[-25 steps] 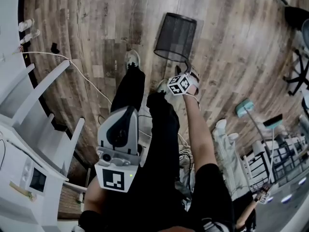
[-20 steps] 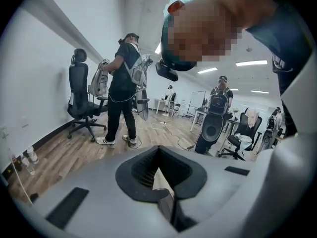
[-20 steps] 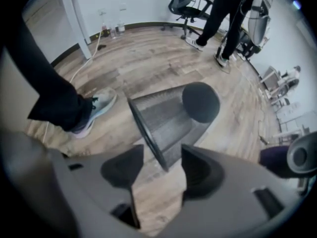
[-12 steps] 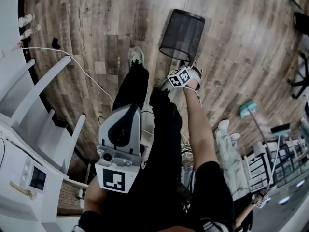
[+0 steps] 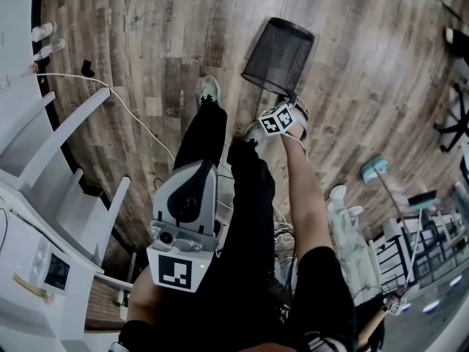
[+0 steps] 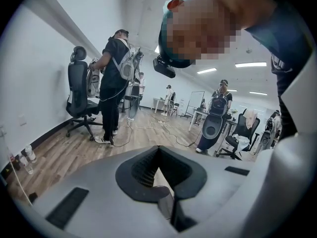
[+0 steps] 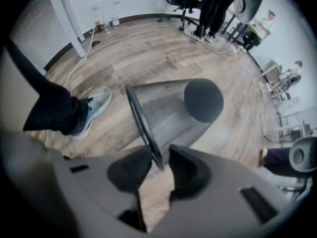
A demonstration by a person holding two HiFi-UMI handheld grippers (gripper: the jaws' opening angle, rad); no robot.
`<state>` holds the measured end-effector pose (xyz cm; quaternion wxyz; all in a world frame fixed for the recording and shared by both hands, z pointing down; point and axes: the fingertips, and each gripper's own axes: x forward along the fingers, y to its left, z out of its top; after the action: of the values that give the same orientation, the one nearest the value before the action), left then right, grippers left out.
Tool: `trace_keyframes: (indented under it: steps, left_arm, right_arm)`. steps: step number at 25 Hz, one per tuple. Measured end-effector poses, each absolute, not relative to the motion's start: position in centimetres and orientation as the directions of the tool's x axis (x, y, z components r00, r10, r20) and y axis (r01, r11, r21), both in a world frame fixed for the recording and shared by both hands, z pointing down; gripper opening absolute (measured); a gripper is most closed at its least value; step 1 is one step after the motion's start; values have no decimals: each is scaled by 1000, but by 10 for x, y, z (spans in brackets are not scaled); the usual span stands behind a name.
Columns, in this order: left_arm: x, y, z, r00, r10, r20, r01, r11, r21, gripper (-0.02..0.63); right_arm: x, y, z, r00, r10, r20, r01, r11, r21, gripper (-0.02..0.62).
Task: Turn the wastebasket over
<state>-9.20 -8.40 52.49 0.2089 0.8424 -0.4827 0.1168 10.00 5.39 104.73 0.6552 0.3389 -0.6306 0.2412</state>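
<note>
In the head view, the mesh wastebasket (image 5: 278, 50) is lying tipped on the wood floor (image 5: 352, 86) at upper centre-right. The right gripper (image 5: 287, 103) is reaching down to its near rim. Only the right gripper view is showing that rim passing between the closing jaws, not yet pinched. The left gripper view alone is showing the left gripper (image 6: 166, 192) at bottom centre with its jaws pressed together, empty.
</note>
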Motion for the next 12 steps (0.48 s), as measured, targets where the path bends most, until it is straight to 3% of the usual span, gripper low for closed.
trace_keyframes:
  steps: [12]
  left_arm:
    - [-94,-78,517,502,-766,401,-865,-438,246,34]
  right_arm:
    - [136,20,1017,27,-123,992,-938,341,68,61]
